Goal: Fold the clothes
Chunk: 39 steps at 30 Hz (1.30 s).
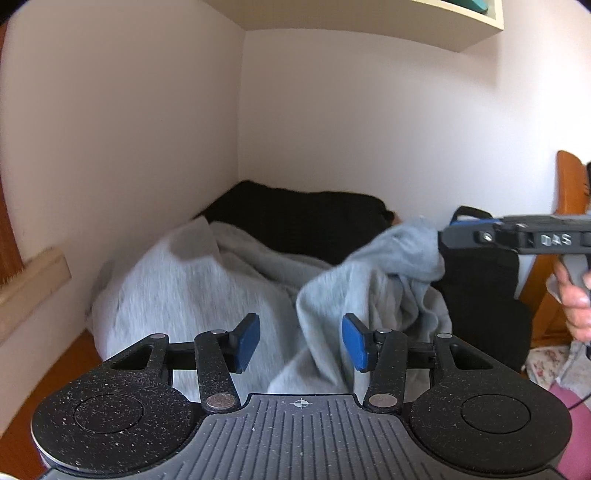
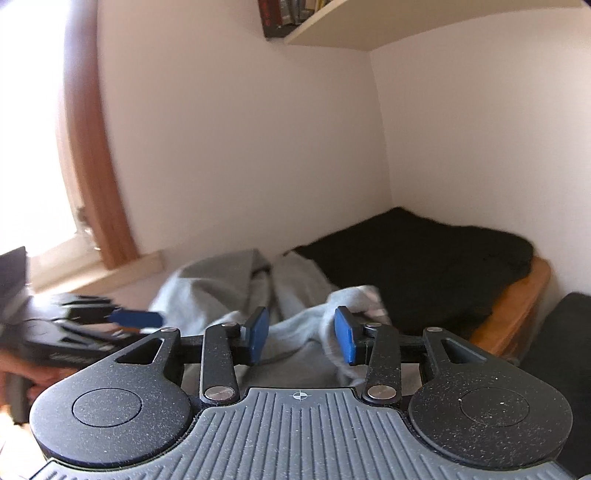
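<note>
1. Grey garment [image 1: 207, 280]: lies crumpled on the wooden bench [image 2: 517, 306], spread from the wall-side edge toward the near edge; part of it is bunched and raised at the right.
2. Black garment [image 1: 295, 218]: lies flat in the far corner of the bench, behind the grey garment and touching it.
3. Left tongs [image 1: 301, 341]: jaws wide apart, blue pads [image 1: 248, 341] clear of the cloth, nothing held; poised above the near part of the grey garment.
4. Right tongs [image 2: 301, 336]: jaws wide apart in their own view, with a fold of grey cloth lying between and just beyond the pads [image 2: 345, 336]; grip not evident. In the left view they appear from the side, at the raised bunch.
5. Hand [image 1: 574, 295]: grips the handle of the right tongs.
6. Shelf [image 2: 369, 26]: on the wall above the bench.
</note>
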Motion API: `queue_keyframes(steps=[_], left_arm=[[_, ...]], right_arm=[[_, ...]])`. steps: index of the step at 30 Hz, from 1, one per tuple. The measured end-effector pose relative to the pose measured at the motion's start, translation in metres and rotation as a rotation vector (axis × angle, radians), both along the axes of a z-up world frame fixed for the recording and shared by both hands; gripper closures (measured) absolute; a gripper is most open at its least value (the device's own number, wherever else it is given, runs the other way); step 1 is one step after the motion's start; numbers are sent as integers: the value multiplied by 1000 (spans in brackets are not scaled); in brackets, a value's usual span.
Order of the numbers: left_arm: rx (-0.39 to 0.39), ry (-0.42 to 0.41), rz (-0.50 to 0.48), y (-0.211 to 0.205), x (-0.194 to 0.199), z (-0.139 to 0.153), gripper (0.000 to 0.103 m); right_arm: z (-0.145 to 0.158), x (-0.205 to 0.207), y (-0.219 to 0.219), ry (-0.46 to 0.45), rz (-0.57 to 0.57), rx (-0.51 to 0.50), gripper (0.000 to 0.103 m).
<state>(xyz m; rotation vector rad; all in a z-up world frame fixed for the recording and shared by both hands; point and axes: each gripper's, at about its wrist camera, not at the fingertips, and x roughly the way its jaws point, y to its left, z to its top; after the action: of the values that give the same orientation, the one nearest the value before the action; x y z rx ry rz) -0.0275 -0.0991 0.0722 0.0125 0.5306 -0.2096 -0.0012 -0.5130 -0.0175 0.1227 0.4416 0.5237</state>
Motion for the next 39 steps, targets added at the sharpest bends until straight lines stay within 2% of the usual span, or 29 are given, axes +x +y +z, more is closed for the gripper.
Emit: queue_keyframes(steps=[2, 6, 11, 13, 14, 15, 22, 29, 32, 35, 39], left_arm=[[-7, 6, -6, -2, 2, -1, 50], [-21, 37, -25, -8, 7, -14, 50], [-11, 64, -33, -10, 6, -26, 51], [-6, 67, -38, -10, 6, -25, 51], [-1, 67, -41, -10, 5, -24, 51], [4, 67, -44, -10, 4, -24, 51], [-14, 21, -57, -11, 5, -13, 50], [-2, -68, -148, -40, 8, 6, 47], [25, -100, -195, -54, 5, 16, 43], [79, -116, -204, -63, 3, 22, 41], [93, -137, -201, -59, -3, 33, 40]], right_arm=[[-2, -1, 0, 12, 29, 26, 62], [-31, 10, 13, 71, 87, 68, 62], [-55, 32, 15, 130, 96, 168, 63], [-59, 35, 12, 124, 101, 174, 72], [-60, 34, 11, 116, 107, 171, 87], [-61, 33, 9, 107, 114, 166, 95], [-56, 5, -16, -39, 53, -19, 96], [-42, -24, -24, -203, 70, -66, 96], [-32, -29, -27, -249, 91, -51, 97], [-20, -30, -23, -285, 126, -52, 97], [2, -31, -13, -340, 197, -45, 97]])
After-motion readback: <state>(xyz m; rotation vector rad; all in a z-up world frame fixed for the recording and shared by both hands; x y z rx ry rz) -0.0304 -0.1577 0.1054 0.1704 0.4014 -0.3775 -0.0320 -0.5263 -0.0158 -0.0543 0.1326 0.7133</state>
